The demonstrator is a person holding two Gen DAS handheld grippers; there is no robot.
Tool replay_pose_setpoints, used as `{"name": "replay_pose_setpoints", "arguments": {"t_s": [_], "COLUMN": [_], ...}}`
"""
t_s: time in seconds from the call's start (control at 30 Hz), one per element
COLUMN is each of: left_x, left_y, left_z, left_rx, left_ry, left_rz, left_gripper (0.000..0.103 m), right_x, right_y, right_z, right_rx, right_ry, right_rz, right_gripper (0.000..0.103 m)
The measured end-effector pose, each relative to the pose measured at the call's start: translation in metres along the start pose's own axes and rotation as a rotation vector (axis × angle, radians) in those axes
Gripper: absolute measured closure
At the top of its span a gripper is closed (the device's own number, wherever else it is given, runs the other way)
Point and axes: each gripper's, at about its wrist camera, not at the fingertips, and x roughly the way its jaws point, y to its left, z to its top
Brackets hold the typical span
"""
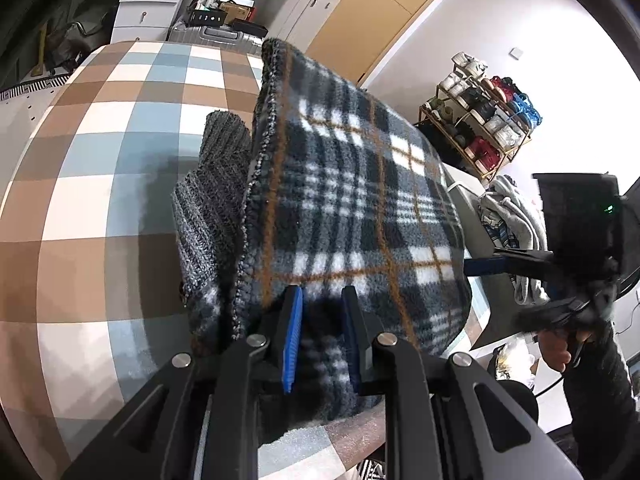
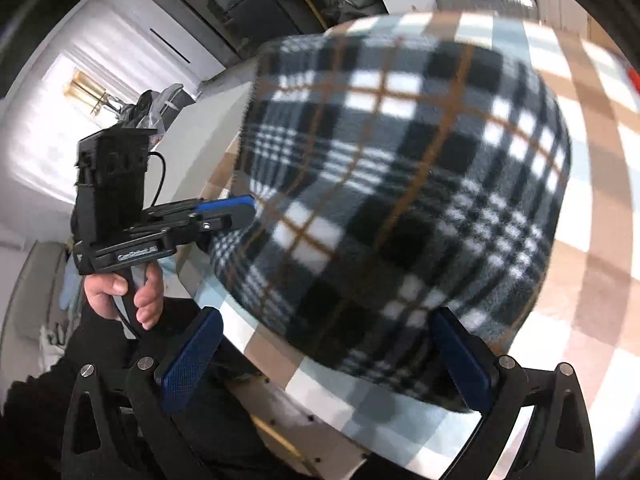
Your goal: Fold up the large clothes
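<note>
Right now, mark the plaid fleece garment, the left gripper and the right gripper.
plaid fleece garment [image 1: 360, 200]: left wrist view, middle of its raised folded panel.
left gripper [image 1: 320, 336]: left wrist view, between the fingertips, shut on fleece.
right gripper [image 2: 324, 356]: right wrist view, between its open fingertips.

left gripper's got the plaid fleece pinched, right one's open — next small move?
Probably shut the right gripper on the near edge of the plaid fleece. Its jaws stand wide open around that edge, while the left gripper already pinches the other side, so both sides would be held for the fold.
</note>
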Motion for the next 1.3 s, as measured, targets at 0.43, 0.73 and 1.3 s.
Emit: {"name": "replay_pose_setpoints", "arguments": {"t_s": [0.43, 0.73, 1.3], "left_x": [-0.030, -0.035, 0.029], "left_y": [-0.029, 0.015, 0.078], "left_z": [0.002, 0.017, 0.017], "left_rx": [0.116, -0.069, -0.392], "left_ry": [-0.198, -0.207, 0.137], "left_rz": [0.007, 0.017, -0.240], "left_gripper": [0.019, 0.010, 0.010], "right_x": [-0.053, -0.040, 0.005], "right_y": [-0.063, -0.106, -0.130], "right_z": [-0.025, -0.024, -0.007], "right_rx": [0.318, 0.383, 0.413], "right_ry": [-0.440, -0.371, -0.156], "right_rz": [0.009, -0.034, 0.088], "right_gripper": [0.000, 0.000, 0.000]}}
